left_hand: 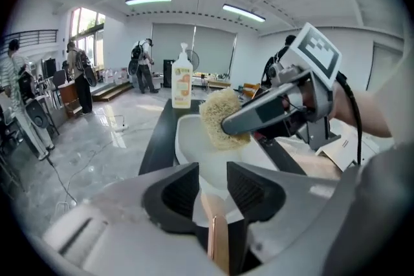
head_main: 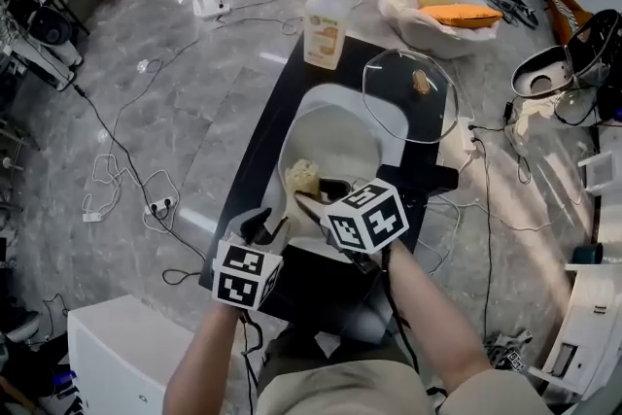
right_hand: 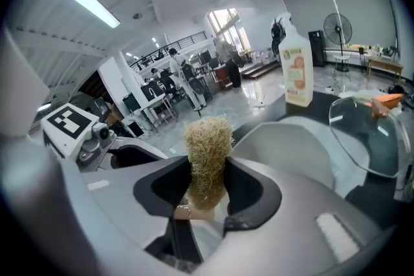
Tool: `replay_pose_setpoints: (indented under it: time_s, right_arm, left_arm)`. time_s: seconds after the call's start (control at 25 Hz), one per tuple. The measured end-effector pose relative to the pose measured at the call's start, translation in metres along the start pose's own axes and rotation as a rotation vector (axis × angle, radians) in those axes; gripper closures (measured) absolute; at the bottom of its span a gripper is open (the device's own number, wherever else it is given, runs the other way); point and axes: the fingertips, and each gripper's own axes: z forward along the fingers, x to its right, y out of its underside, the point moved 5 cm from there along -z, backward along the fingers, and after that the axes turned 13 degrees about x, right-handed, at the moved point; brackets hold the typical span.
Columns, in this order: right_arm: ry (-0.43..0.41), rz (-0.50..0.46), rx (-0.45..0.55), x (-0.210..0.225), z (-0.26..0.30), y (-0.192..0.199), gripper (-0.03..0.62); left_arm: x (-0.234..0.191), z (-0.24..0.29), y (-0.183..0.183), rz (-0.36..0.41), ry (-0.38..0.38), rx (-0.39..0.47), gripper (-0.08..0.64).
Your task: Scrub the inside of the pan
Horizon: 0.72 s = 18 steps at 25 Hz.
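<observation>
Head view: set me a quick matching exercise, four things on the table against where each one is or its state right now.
1 scrubber
2 glass lid
3 soap bottle
4 pan

A far end of the black table
B white, uncovered
C in the right gripper's jaws
D see-through, at the pan's right edge

Pairs: 1-C, 2-D, 3-A, 4-B.

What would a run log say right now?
right gripper: shut on scrubber | scrubber: above pan | left gripper: jaws apart | lid: beside pan
</observation>
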Motion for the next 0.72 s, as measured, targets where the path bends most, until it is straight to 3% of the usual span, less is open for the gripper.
replay_pose_setpoints:
  time_s: [0.28, 0.44, 0.6, 0.72]
  right_arm:
    - [0.03, -0.12, 0.187, -0.044, -0.072, -0.072, 0.426]
    - [0.04, -0.134, 0.284, -0.061, -0.115, -0.106, 0.426]
    - [0.08, -0.235, 0.34, -0.078, -0.154, -0.135, 0.426]
    - [0.047, -0.254, 0.404, -0.098, -0.178, -0.153, 0.426]
  left_arm:
    - [-0.003, -0.058, -0.086, 0.06, -0.086, 0.201, 0.462]
    - [0.006, -0.093, -0.129, 0.151, -0.099, 0.271, 0.485]
    - [0.017, -0.127, -0.167, 0.214, -0.11, 0.346, 0.523]
    - [0.024, -0.158, -0.193, 0.23, -0.142, 0.448, 0.537]
